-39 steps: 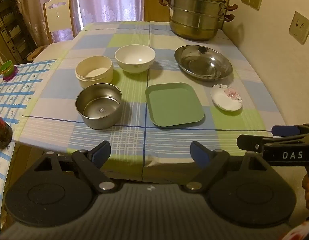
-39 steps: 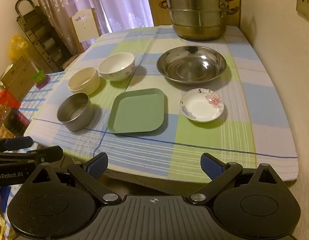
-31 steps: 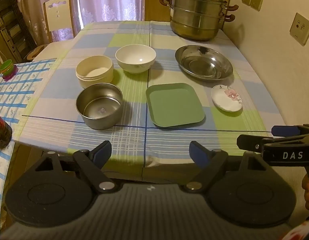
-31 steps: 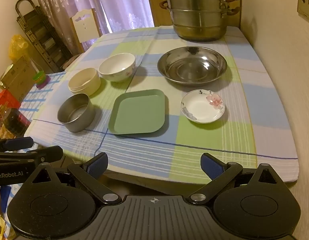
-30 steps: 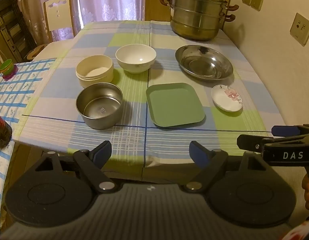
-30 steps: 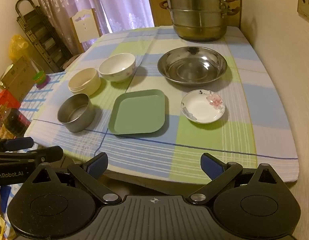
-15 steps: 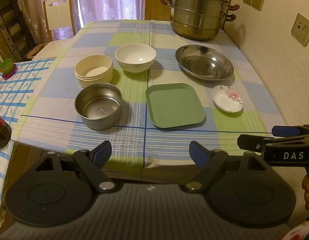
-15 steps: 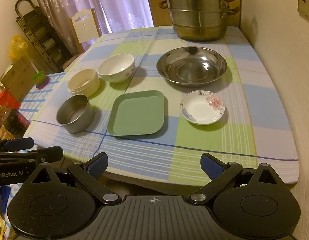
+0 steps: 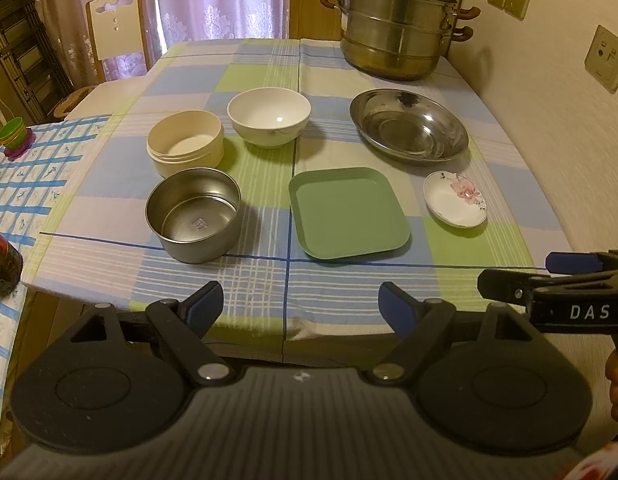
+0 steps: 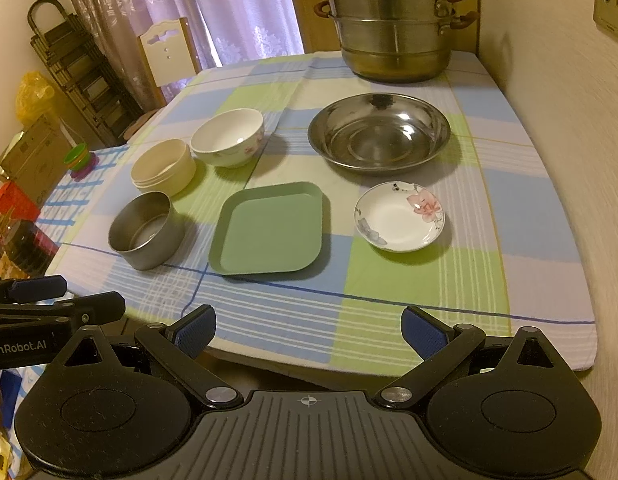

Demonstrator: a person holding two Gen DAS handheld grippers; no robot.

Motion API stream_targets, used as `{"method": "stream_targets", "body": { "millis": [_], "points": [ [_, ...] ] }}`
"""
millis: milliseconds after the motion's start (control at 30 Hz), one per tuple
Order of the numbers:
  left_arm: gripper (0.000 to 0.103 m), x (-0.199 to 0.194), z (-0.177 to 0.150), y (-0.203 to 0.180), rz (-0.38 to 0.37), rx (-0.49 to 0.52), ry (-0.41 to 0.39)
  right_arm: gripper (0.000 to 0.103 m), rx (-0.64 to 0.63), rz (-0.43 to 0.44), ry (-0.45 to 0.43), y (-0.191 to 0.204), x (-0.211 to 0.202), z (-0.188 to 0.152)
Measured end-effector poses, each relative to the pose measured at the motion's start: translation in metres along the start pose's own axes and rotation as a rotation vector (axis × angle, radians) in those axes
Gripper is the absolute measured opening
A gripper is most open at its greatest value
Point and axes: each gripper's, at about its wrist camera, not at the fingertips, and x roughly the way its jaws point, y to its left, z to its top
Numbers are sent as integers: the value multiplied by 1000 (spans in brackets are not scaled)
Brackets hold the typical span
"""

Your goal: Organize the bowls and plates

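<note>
On the checked tablecloth stand a steel bowl [image 9: 194,214] [image 10: 146,230], a cream tub [image 9: 185,143] [image 10: 163,167] and a white bowl [image 9: 268,116] [image 10: 228,136] on the left. A green square plate [image 9: 347,212] [image 10: 270,228], a small flowered dish [image 9: 456,204] [image 10: 399,216] and a wide steel basin [image 9: 409,126] [image 10: 379,135] lie to the right. My left gripper [image 9: 301,307] hangs open at the table's near edge, empty. My right gripper [image 10: 309,330] is open too, short of the plate and dish, holding nothing.
A tall steel steamer pot [image 9: 393,20] [image 10: 391,20] stands at the table's far end by the wall. A white chair [image 9: 115,28] sits at the far left. A lower side table [image 9: 25,184] with stacked cups [image 9: 12,136] adjoins the left edge, a dark jar [image 9: 1,260] near it.
Both views have drifted only slightly; the dishes stay put and both grippers remain open.
</note>
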Motion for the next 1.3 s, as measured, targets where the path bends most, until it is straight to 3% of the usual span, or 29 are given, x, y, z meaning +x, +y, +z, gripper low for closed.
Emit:
{"method": "stream_targets", "body": {
  "millis": [1300],
  "points": [
    [83,4,5,-5,4,4,1,99,4,8,-7,-13,-4,5]
  ]
}}
